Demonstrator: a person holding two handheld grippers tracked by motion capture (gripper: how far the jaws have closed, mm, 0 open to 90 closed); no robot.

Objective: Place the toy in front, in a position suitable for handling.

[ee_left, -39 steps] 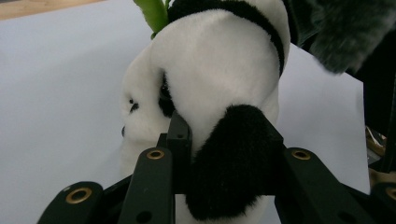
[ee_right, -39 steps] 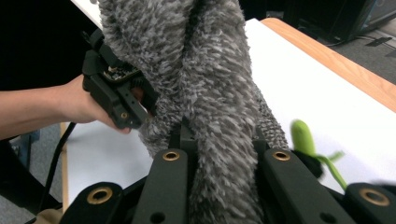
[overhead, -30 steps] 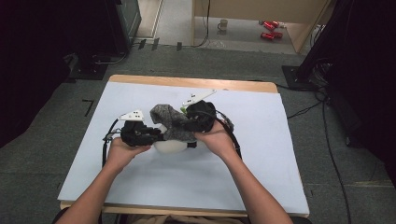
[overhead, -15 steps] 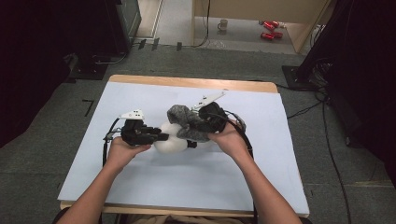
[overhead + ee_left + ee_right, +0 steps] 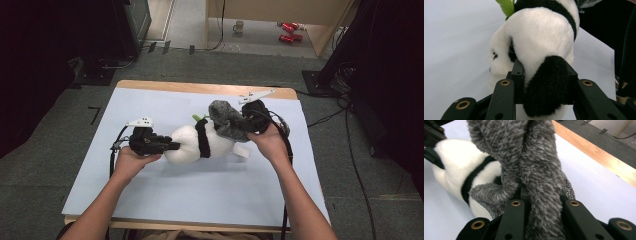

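Grey cover [image 5: 227,120] further off panda [image 5: 192,144]

Soft black-and-white plush panda [image 5: 192,144]: you have one.
Fuzzy grey fabric piece [image 5: 227,121]: one.
Black two-jaw claws: two, left claw [image 5: 170,146], right claw [image 5: 246,121].
Red cans on the floor [image 5: 287,31]: two.
Mug [image 5: 239,26]: one.

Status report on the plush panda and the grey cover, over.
Left gripper shut on plush panda's black ear. Right gripper shut on grey furry cover, partly off the plush panda on the table. Nothing in the way.
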